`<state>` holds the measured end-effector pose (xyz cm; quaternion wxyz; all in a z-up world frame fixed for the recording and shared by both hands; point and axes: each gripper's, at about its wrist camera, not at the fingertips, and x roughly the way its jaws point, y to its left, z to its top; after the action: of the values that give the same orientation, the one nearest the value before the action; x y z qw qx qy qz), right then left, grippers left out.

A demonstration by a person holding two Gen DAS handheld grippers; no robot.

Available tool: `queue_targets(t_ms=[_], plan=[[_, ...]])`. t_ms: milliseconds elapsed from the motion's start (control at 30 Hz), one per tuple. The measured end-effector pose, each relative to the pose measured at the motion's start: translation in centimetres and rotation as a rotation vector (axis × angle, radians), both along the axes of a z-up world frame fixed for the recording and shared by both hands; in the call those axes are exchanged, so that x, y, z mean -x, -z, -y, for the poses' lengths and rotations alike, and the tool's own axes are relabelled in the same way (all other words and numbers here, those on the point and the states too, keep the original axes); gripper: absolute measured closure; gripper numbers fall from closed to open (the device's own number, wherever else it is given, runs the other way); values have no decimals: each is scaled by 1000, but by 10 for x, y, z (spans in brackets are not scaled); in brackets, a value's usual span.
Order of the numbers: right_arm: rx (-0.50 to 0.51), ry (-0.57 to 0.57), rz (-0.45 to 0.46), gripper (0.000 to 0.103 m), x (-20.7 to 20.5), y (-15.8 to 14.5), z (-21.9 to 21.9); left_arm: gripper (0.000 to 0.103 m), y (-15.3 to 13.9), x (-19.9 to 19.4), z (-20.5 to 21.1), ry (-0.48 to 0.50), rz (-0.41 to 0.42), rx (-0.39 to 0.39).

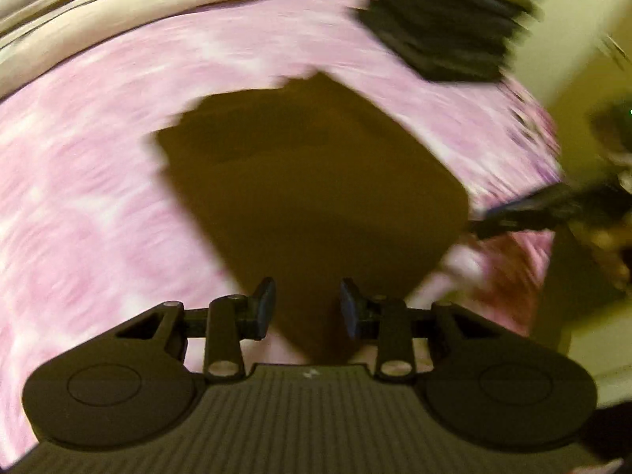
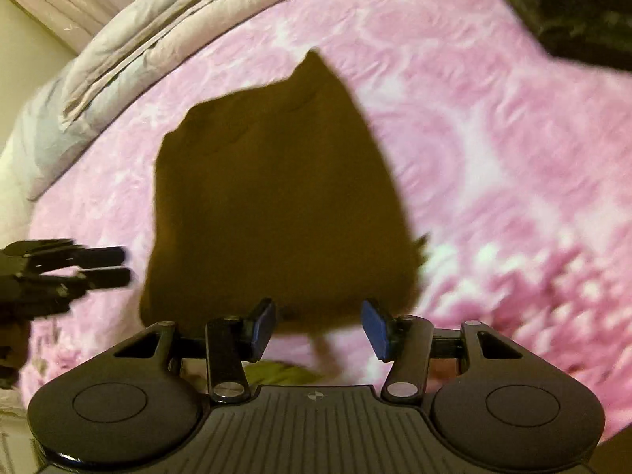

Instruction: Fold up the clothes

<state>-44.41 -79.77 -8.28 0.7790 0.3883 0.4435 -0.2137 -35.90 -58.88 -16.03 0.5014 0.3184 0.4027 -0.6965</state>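
Observation:
A brown folded garment (image 1: 316, 181) (image 2: 272, 197) lies flat on the pink patterned bedspread (image 1: 79, 181) (image 2: 474, 138). My left gripper (image 1: 307, 310) hovers over its near corner, jaws apart, with only the cloth lying below showing in the gap. My right gripper (image 2: 319, 328) hangs over the garment's near edge, blue pads wide apart and gripping nothing. In the right wrist view the left gripper (image 2: 118, 265) shows at the left beside the garment. In the left wrist view the right gripper (image 1: 489, 217) is a blurred dark shape at the garment's right side.
A dark folded pile (image 1: 442, 27) (image 2: 572, 8) lies on the bedspread at the far right. A pale grey duvet (image 2: 118, 51) is bunched along the far left edge of the bed. The left wrist view is smeared by motion blur.

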Motion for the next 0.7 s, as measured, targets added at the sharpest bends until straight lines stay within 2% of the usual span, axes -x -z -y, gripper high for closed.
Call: queue_targets(t_ms=[67,167,233,300,367,400,467,500,567,700], plan=[[-24,7,21,51,-7,13,1,73,13,19,9,52,23,-24],[-44,50,42,51,-8,25,15,69,36,25,14,66,50,-90],[-52,92,52,51,-3,30,28,68,36,23,13,62,37,-100],[-40,107,52,51,1,21,28,68,31,24,12,78,49,-113],[-35,155,50,50,12,11,23,68,24,23,4,115,81,-113],[-53,198,54,50,19,10,21,73,19,25,1,141,103,-96],[-108,301,75,33,34,12,18,74,6,25,-9,185,122,-38],[-137,358,92,15,41,14,16,74,0,26,-9,194,116,-7],[-221,474,145,13,50,28,12,74,-5,27,-1,195,108,36],[-358,611,265,13,46,60,9,74,11,28,30,168,103,13]])
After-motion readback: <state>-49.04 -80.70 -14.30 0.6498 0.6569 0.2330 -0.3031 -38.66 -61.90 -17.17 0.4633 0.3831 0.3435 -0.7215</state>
